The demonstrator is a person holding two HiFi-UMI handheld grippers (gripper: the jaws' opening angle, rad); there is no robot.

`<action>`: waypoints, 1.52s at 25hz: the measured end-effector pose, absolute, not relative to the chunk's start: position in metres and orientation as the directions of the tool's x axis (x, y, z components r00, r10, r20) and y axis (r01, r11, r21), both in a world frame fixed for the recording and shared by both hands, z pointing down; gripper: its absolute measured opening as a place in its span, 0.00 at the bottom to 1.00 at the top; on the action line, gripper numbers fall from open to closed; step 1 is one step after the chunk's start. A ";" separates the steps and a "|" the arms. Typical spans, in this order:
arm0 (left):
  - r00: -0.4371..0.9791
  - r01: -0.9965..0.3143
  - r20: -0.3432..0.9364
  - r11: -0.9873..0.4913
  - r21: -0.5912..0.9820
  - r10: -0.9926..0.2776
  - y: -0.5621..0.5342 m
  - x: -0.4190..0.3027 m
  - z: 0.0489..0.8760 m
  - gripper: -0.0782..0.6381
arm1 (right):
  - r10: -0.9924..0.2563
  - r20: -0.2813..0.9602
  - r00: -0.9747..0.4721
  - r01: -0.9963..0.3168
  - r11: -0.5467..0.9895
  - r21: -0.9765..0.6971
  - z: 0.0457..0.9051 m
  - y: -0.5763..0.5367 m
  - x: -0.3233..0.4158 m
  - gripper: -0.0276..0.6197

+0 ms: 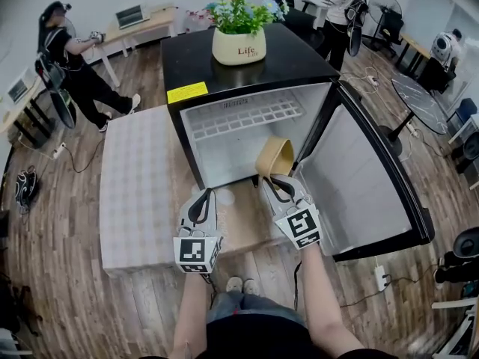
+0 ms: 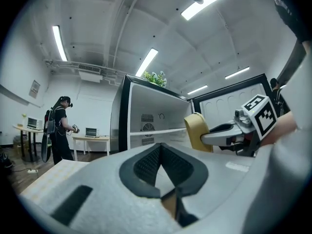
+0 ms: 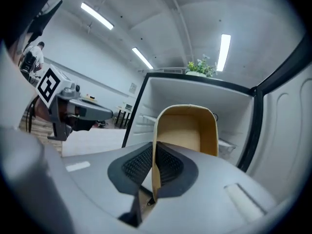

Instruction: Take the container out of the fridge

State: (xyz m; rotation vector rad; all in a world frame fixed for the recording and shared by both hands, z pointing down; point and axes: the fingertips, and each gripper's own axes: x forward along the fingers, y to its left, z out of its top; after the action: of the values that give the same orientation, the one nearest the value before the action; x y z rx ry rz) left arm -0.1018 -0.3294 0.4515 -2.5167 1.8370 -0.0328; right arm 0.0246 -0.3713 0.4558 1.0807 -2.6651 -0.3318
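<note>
The tan container (image 1: 274, 157) hangs tilted at the lower right of the open fridge's (image 1: 247, 73) mouth, its opening toward me. My right gripper (image 1: 278, 185) is shut on its thin near wall; in the right gripper view the wall (image 3: 187, 130) stands edge-on between the black pads (image 3: 168, 164). The left gripper view shows the container (image 2: 197, 130) held in front of the white fridge interior. My left gripper (image 1: 202, 198) hovers to the left, below the fridge's front edge, shut with nothing in it (image 2: 161, 167).
The fridge door (image 1: 367, 178) stands swung open at the right. A wire shelf (image 1: 243, 118) spans the upper interior. A potted plant (image 1: 239, 45) sits on the fridge top. A checkered bench (image 1: 135, 185) lies left. People stand at desks behind.
</note>
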 end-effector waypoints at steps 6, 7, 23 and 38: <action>0.313 -0.948 -0.031 -0.311 -0.059 -0.949 -0.325 -0.096 0.434 0.12 | -0.733 -0.012 -0.680 -0.721 0.666 0.193 0.424 -0.348 0.050 0.07; 0.315 -0.948 -0.037 -0.312 -0.063 -0.949 -0.324 -0.094 0.430 0.12 | -0.738 -0.033 -0.674 -0.731 0.659 0.176 0.419 -0.345 0.056 0.07; 0.326 -0.943 -0.075 -0.318 -0.097 -0.942 -0.313 -0.085 0.408 0.12 | -0.831 -0.153 -0.534 -0.838 0.545 -0.037 0.413 -0.329 0.120 0.07; 0.319 -0.945 -0.073 -0.312 -0.101 -0.945 -0.311 -0.090 0.410 0.12 | -0.843 -0.147 -0.517 -0.847 0.528 -0.052 0.417 -0.331 0.124 0.06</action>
State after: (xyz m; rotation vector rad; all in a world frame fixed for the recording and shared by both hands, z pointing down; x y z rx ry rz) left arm -0.0895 -0.3111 0.4099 -2.4474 1.7631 0.0003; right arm 0.1244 -0.3314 0.4166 1.6048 -2.8789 -0.0435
